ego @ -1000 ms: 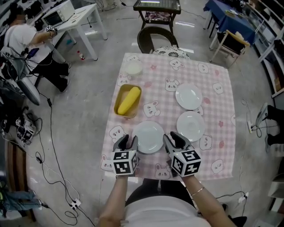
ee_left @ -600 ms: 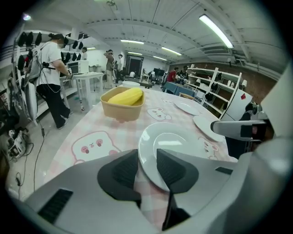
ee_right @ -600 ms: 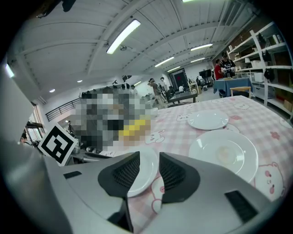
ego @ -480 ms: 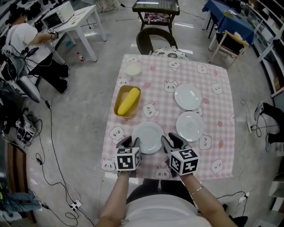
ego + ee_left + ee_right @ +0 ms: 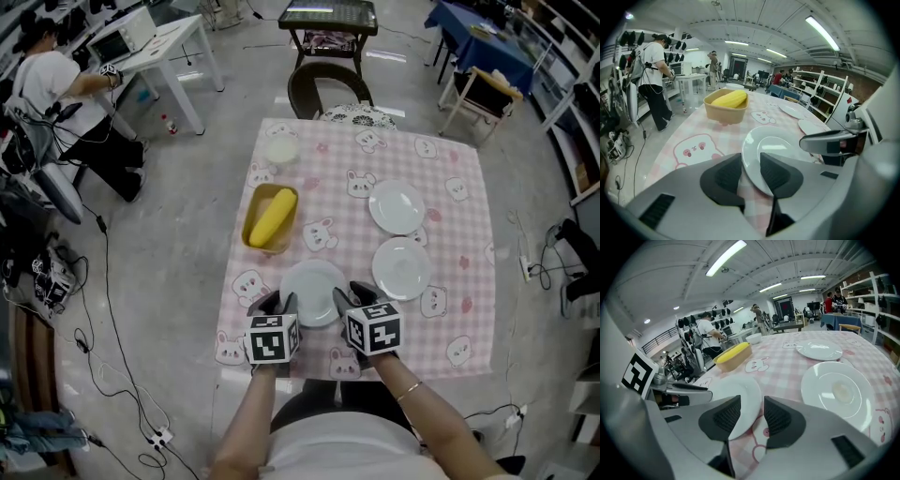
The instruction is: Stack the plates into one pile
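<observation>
My right tool (image 5: pixel 352 294) has dropped leftward onto the near white round plate (image 5: pixel 314 278). Its jaws have just spread, and the rim sits between them unpinched. My left tool (image 5: pixel 277 302) straddles that plate's left edge, jaws narrowed slightly but also released. To the right of that plate, the middle white plate (image 5: pixel 401 267) and the far white plate (image 5: pixel 397 206) wait unstacked.

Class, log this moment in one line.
left gripper: open, just narrowed, near plate rim between jaws; right gripper: open, just widened, same plate between; other plates: unstacked

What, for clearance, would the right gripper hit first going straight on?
Likely the rim of the nearest plate, between the jaws of the right gripper, which have just been opening.
</observation>
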`<action>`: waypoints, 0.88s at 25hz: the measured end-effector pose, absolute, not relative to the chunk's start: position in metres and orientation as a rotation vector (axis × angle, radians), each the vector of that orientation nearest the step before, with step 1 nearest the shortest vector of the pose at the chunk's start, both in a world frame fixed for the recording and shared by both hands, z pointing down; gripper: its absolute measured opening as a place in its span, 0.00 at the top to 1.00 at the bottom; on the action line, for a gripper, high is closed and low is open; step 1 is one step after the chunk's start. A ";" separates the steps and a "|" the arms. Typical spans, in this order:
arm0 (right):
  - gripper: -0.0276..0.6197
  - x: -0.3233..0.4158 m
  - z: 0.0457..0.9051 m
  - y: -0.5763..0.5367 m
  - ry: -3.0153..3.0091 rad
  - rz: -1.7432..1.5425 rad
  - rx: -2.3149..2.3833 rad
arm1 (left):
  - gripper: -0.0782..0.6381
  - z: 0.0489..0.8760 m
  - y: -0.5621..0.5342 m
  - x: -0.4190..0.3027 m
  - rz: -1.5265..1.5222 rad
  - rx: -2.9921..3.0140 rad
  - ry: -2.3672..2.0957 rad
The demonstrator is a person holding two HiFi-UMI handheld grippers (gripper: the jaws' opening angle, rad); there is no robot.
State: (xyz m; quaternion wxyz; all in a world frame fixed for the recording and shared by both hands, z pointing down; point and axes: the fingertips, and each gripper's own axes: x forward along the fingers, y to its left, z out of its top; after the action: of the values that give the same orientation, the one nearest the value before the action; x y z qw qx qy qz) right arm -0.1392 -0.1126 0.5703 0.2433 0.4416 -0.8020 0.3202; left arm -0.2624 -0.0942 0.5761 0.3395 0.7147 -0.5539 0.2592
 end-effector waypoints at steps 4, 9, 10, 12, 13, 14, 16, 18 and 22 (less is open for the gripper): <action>0.72 -0.140 0.579 -0.112 -2.131 0.889 1.212 | 0.69 0.575 -0.093 -0.263 0.672 1.860 -1.439; 0.75 -0.138 0.581 -0.113 -2.097 0.894 1.230 | 0.69 0.575 -0.094 -0.263 0.672 1.868 -1.430; 0.75 -0.139 0.581 -0.114 -2.096 0.891 1.228 | 0.69 0.575 -0.094 -0.264 0.672 1.868 -1.430; 0.75 -0.142 0.581 -0.113 -2.099 0.883 1.221 | 0.69 0.575 -0.095 -0.264 0.672 1.869 -1.431; 0.78 -0.142 0.581 -0.113 -2.100 0.883 1.220 | 0.69 0.575 -0.095 -0.264 0.673 1.869 -1.431; 0.78 -0.143 0.581 -0.112 -2.101 0.885 1.222 | 0.69 0.574 -0.094 -0.264 0.673 1.868 -1.430; 0.78 -0.142 0.581 -0.112 -2.102 0.895 1.227 | 0.69 0.574 -0.094 -0.263 0.674 1.869 -1.428; 0.79 -0.141 0.581 -0.111 -2.104 0.905 1.232 | 0.69 0.575 -0.094 -0.263 0.672 1.870 -1.424; 0.80 -0.142 0.577 -0.107 -2.113 0.904 1.250 | 0.71 0.572 -0.093 -0.266 0.659 1.872 -1.427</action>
State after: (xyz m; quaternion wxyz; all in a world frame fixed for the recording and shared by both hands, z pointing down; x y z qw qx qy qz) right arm -0.1415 -0.1067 0.5770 0.2598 0.4613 -0.7799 0.3337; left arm -0.2658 -0.0928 0.5715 0.3415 0.7199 -0.5486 0.2534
